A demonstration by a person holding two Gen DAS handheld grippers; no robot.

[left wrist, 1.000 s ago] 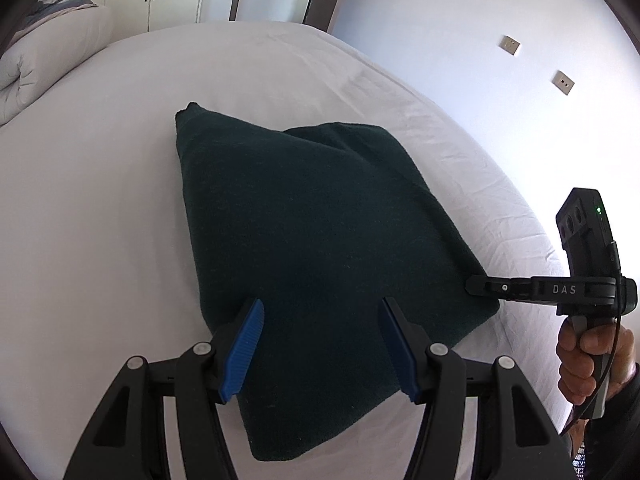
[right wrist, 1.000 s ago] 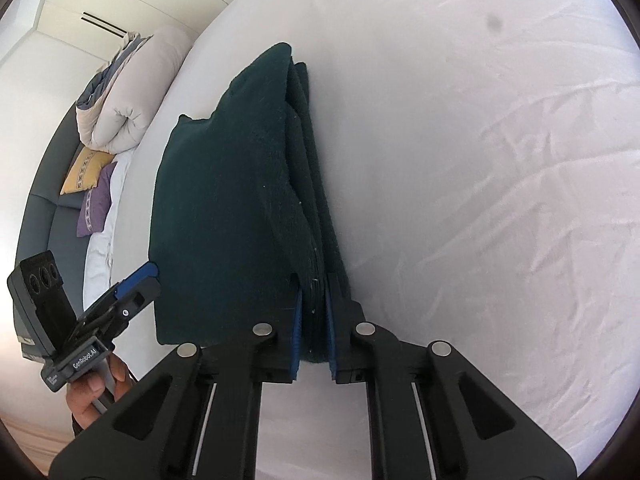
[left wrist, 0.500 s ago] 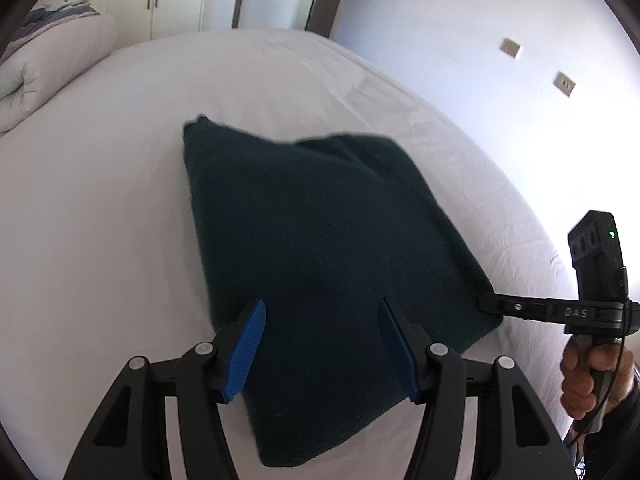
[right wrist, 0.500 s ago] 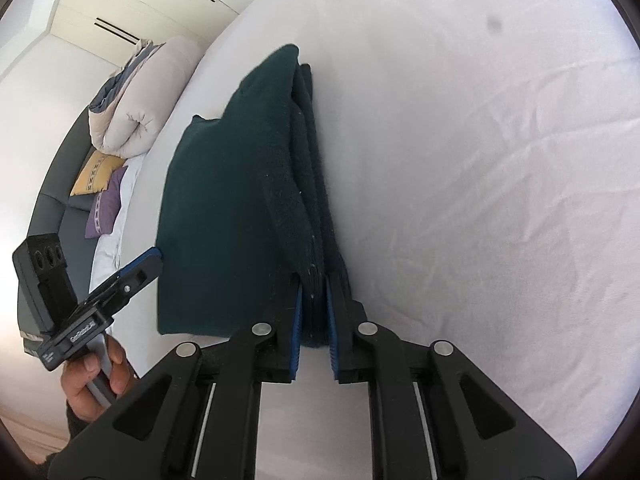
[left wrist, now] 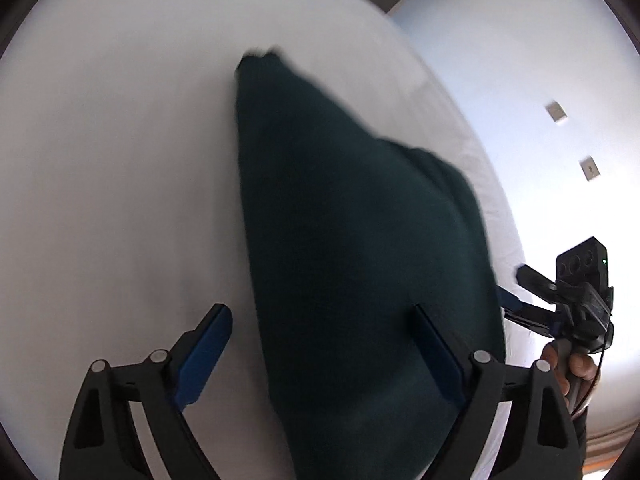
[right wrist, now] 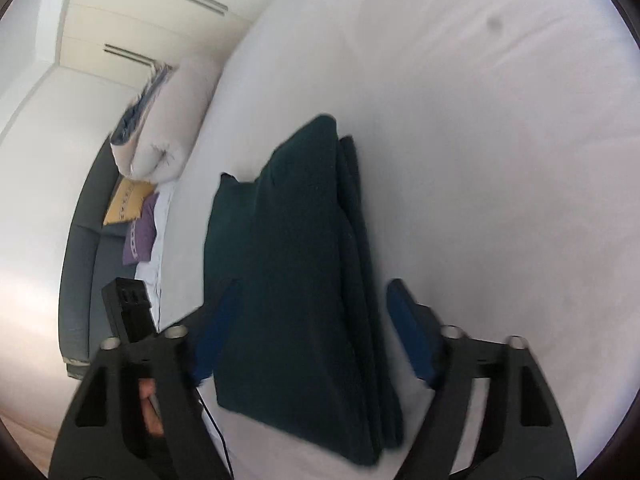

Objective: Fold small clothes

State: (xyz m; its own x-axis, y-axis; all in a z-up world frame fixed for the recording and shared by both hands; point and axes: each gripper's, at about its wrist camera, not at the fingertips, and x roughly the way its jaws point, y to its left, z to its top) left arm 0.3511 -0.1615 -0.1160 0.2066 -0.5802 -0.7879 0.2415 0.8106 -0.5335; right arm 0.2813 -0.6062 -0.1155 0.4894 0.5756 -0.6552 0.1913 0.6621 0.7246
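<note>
A dark green folded cloth (left wrist: 352, 248) lies in several layers on the white bed (left wrist: 120, 160). In the right wrist view the cloth (right wrist: 288, 288) shows its stacked edges on the right side. My left gripper (left wrist: 320, 344) is open and hovers over the cloth's near end, with its left finger over the sheet. My right gripper (right wrist: 308, 328) is open, its blue pads (right wrist: 408, 328) on either side of the cloth's near edge, holding nothing. It also shows in the left wrist view (left wrist: 532, 300) at the cloth's right edge.
A rolled white duvet (right wrist: 168, 120) and yellow and purple cushions (right wrist: 132, 216) lie beyond the bed's far side, on a grey sofa (right wrist: 80, 280). White wardrobes (right wrist: 140, 20) stand behind. The bed's right edge (left wrist: 512, 216) runs next to a wall.
My right gripper was shut on the cloth's edge and has opened, letting it go. My left gripper has opened wider and moved in lower over the cloth.
</note>
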